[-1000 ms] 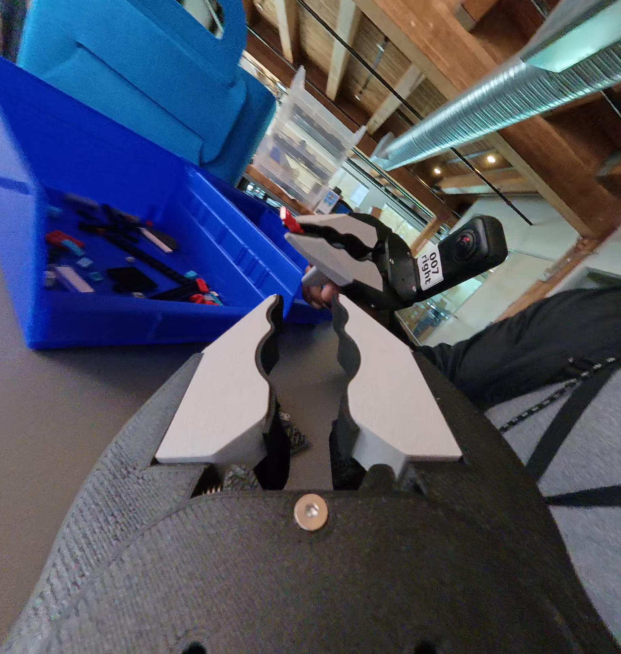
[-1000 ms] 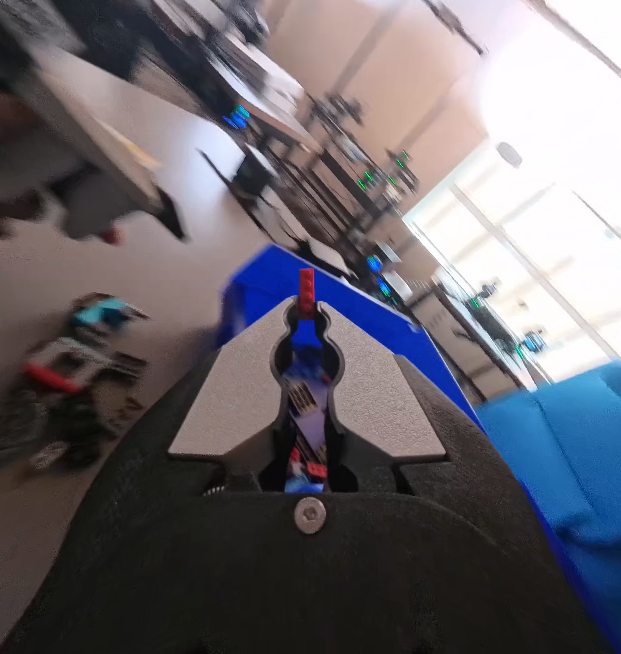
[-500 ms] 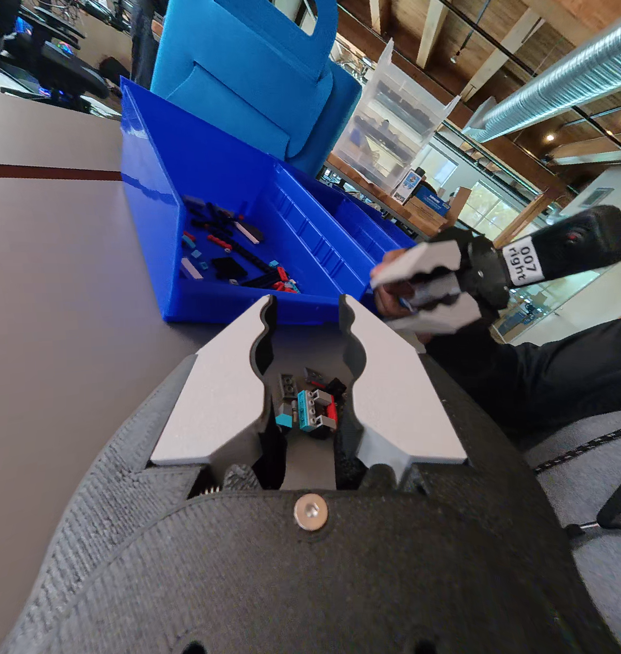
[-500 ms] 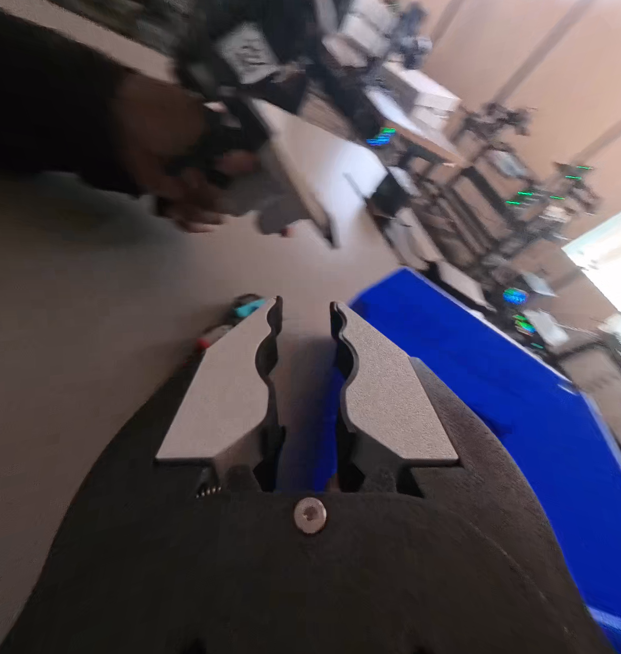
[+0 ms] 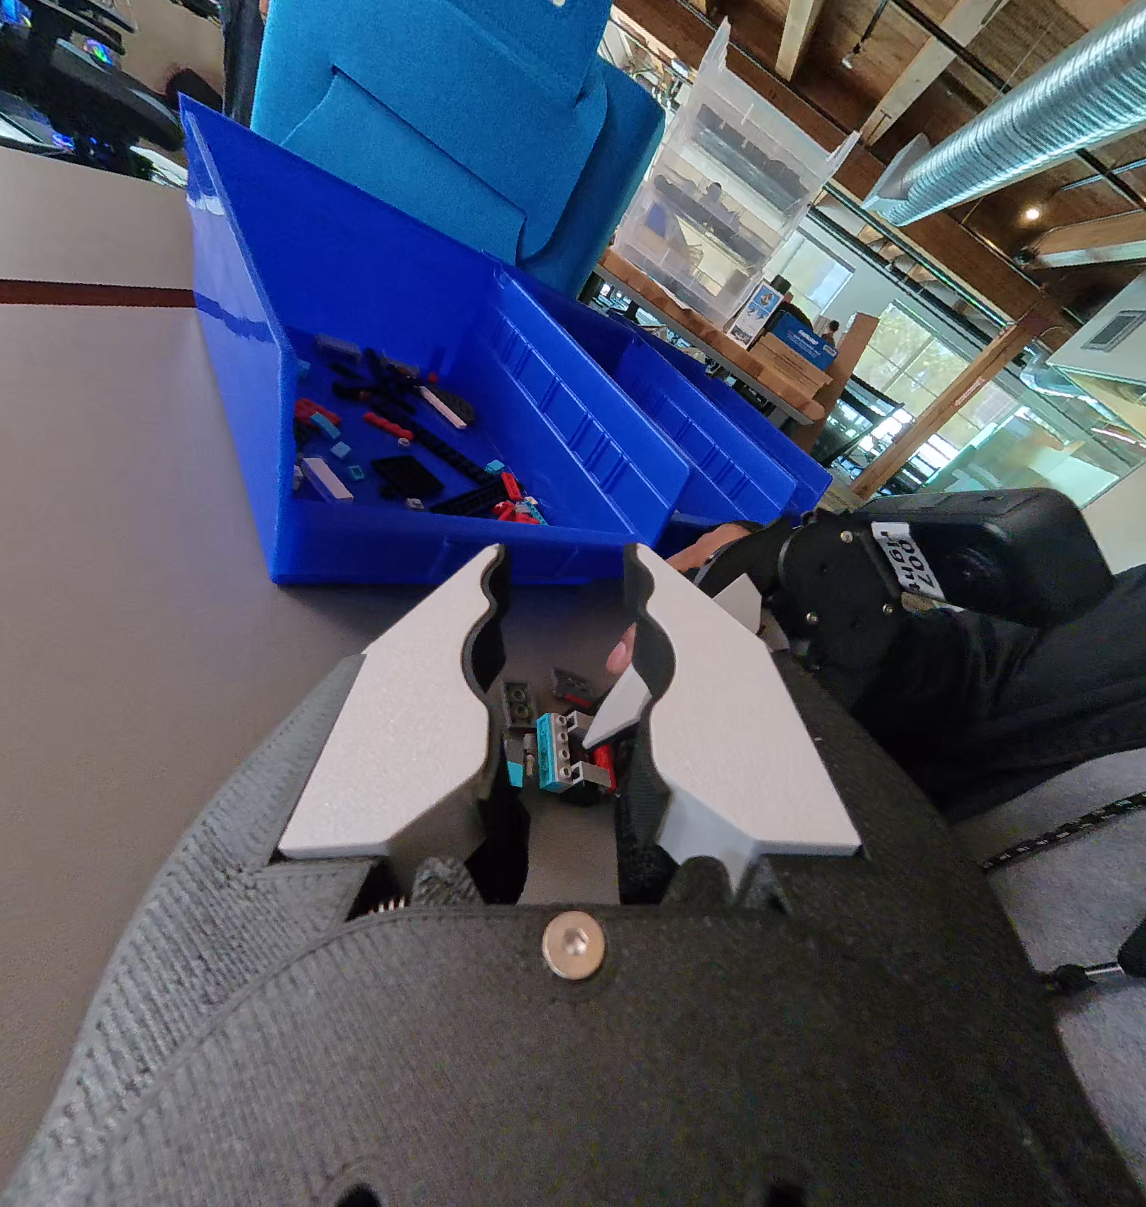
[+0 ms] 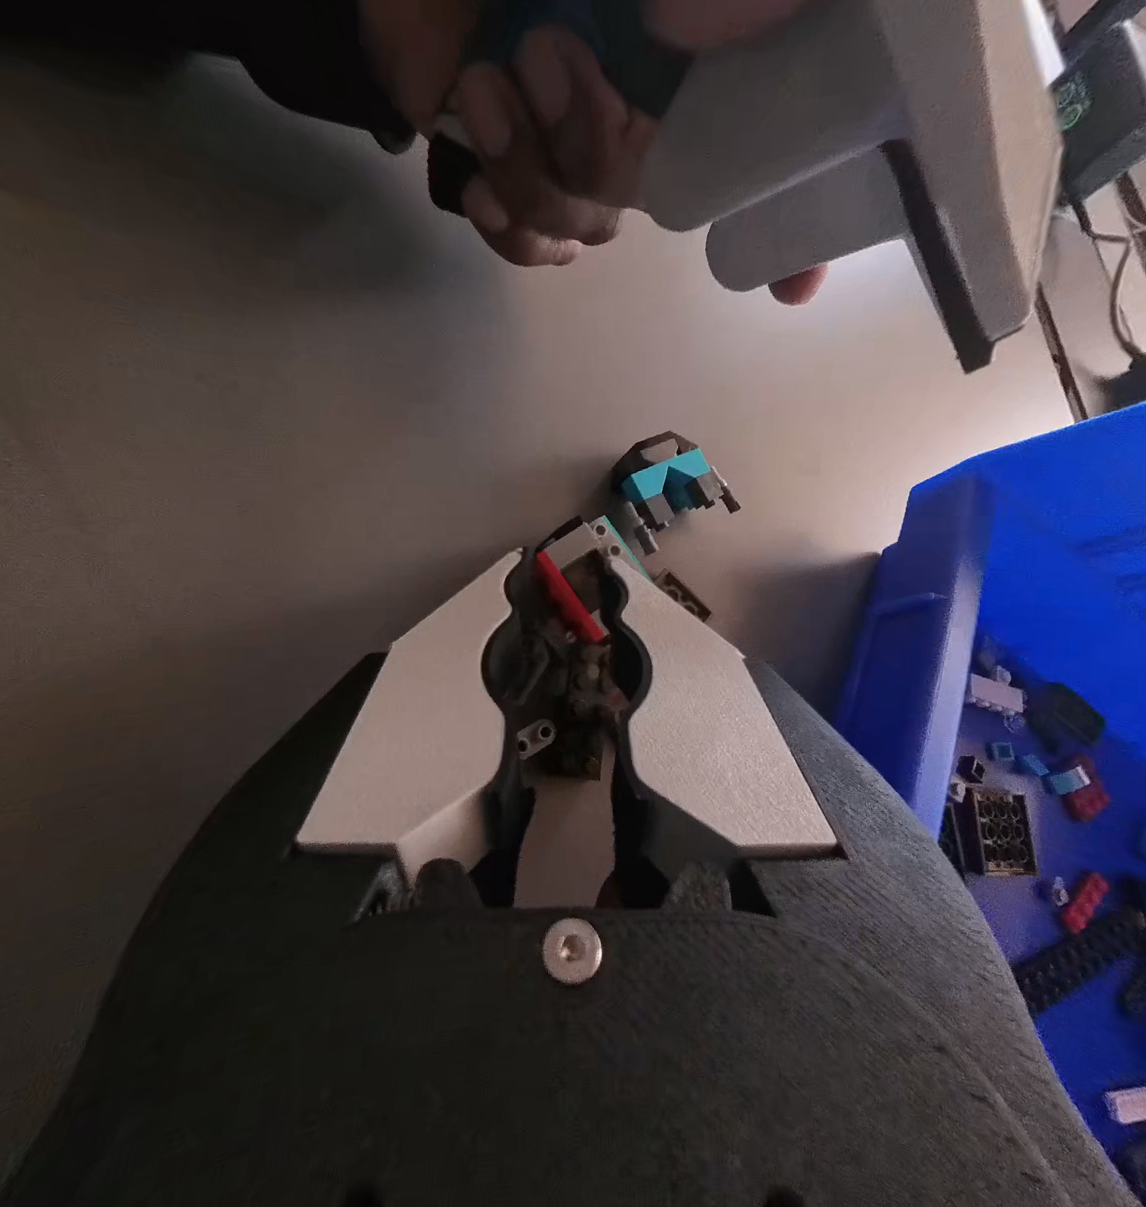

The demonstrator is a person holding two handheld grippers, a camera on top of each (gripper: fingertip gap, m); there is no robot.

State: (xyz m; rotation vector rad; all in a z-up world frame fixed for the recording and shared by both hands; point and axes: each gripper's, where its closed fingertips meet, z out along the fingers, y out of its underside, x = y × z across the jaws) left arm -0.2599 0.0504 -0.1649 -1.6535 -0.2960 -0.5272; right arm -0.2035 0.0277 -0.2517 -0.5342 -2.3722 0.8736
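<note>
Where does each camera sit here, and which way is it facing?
Left wrist view: on the left gripper, looking low across the grey table towards the blue bin; a dark sleeve shows at right.
Right wrist view: on the right gripper, looking steeply down at the brick model between its fingers; a hand shows at top.
Shared: brick model, blue bin and grey table; each view also catches the other gripper.

- A grey table [image 5: 87, 522] with a dark red stripe [image 5: 80, 292] across it.
- Behind it, a bright blue upholstered chair [image 5: 452, 117].
- Overhead, wooden ceiling beams [image 5: 798, 32] and a ribbed silver air duct [image 5: 1027, 111].
- Clear plastic drawers [image 5: 720, 183] on a wooden bench [image 5: 707, 333]; big windows [image 5: 1014, 424] beyond.
</note>
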